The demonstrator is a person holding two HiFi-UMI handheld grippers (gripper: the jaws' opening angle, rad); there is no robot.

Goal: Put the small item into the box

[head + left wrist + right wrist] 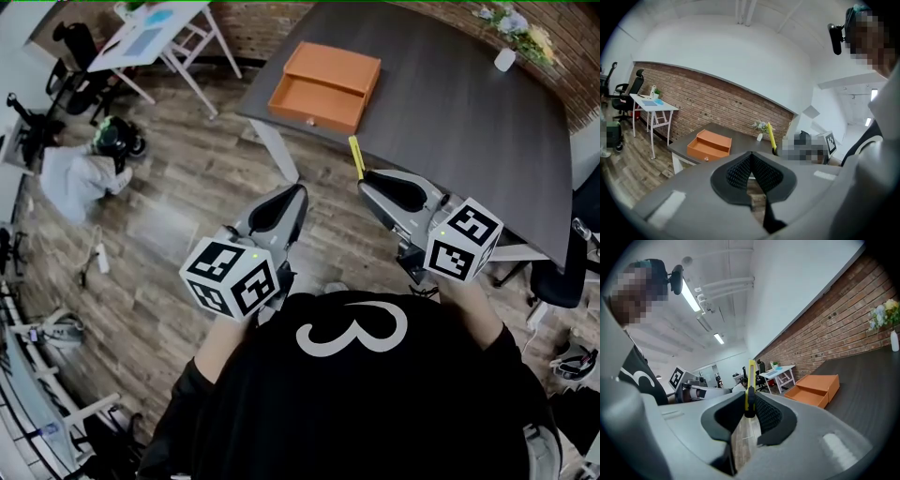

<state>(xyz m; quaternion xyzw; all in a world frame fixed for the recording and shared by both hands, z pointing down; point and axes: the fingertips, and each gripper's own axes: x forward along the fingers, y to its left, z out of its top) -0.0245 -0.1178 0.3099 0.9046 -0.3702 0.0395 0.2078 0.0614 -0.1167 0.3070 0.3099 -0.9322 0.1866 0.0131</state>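
Note:
An orange box (323, 86) lies open on the near left corner of the dark table (487, 122). It also shows in the left gripper view as the orange box (710, 144) and in the right gripper view as the orange box (813, 389). My right gripper (364, 180) hovers at the table's front edge, short of the box. It is shut on a slim yellow-and-black item (750, 380) that sticks up from the pads. The yellow item (356, 156) points toward the box. My left gripper (298, 192) is over the floor beside the table, shut with nothing between its pads (740, 171).
A white vase with flowers (504, 58) stands at the table's far right. A white folding table (150, 37) and black office chairs (70, 84) are at the far left. Another black chair (562, 272) is at the right. Wooden floor (178, 234) lies below the left gripper.

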